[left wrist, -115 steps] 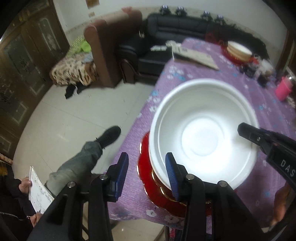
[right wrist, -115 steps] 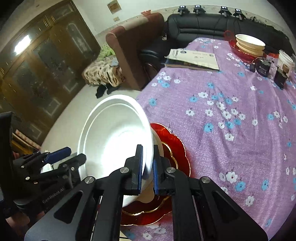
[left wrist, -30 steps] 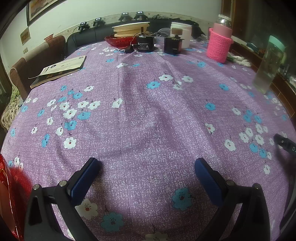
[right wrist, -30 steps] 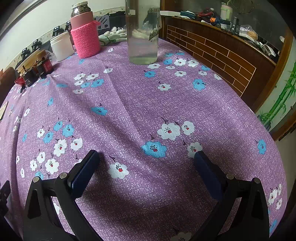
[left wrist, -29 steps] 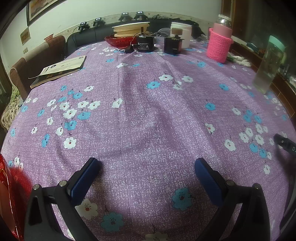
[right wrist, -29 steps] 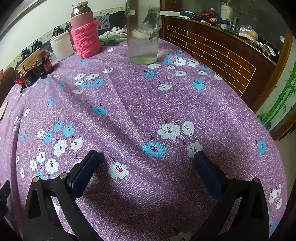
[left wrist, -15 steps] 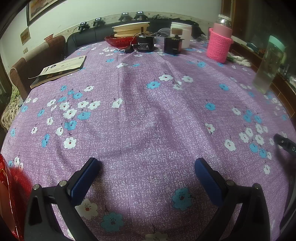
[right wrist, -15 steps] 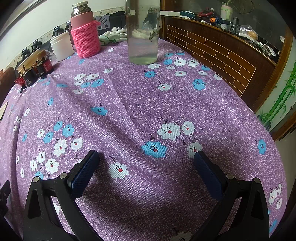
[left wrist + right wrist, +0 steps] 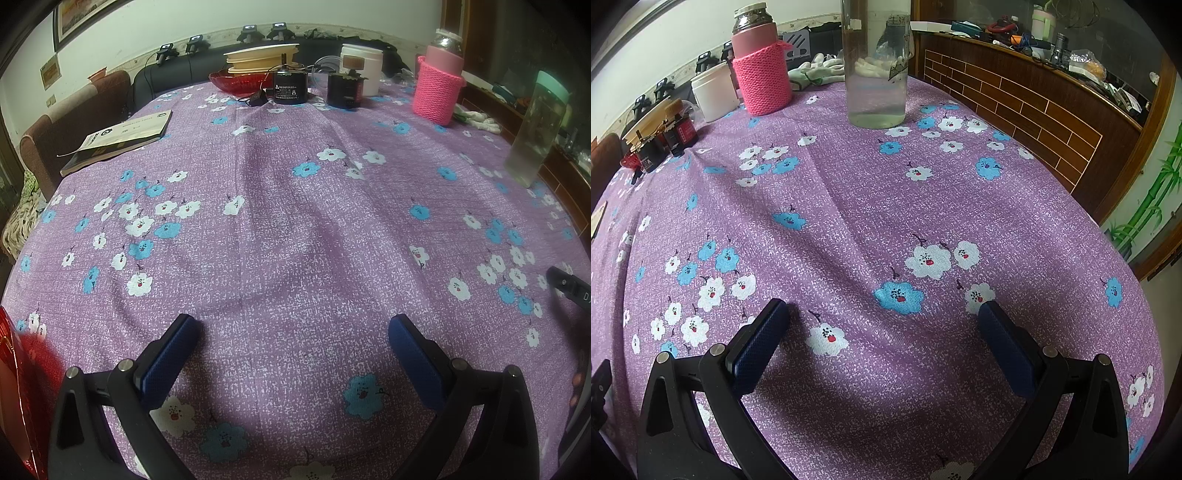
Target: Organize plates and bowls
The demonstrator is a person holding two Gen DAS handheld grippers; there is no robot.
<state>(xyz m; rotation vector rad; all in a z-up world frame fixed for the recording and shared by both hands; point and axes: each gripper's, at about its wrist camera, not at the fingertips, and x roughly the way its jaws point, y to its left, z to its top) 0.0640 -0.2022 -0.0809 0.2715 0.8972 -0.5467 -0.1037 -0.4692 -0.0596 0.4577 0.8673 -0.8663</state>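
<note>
My left gripper [image 9: 293,334] is open and empty, low over the purple flowered tablecloth [image 9: 295,221]. A red plate's edge [image 9: 14,387] shows at the far left beside it. A stack of cream bowls [image 9: 260,61] on a red dish [image 9: 236,81] stands at the table's far side. My right gripper [image 9: 882,328] is open and empty over the cloth near the table's right edge; part of it shows in the left wrist view [image 9: 569,288]. The white bowl is out of view.
A book [image 9: 118,140] lies at the far left. Black boxes [image 9: 290,88], a white jar [image 9: 360,72], a flask in a pink knitted sleeve [image 9: 761,70] and a clear bottle [image 9: 875,62] stand at the back. A brick-patterned wooden counter [image 9: 1034,107] flanks the table.
Since 3.8 s ago both grippers left the white bowl on the red plate, opened wide and turned to face across the table. Nothing has moved in the last second.
</note>
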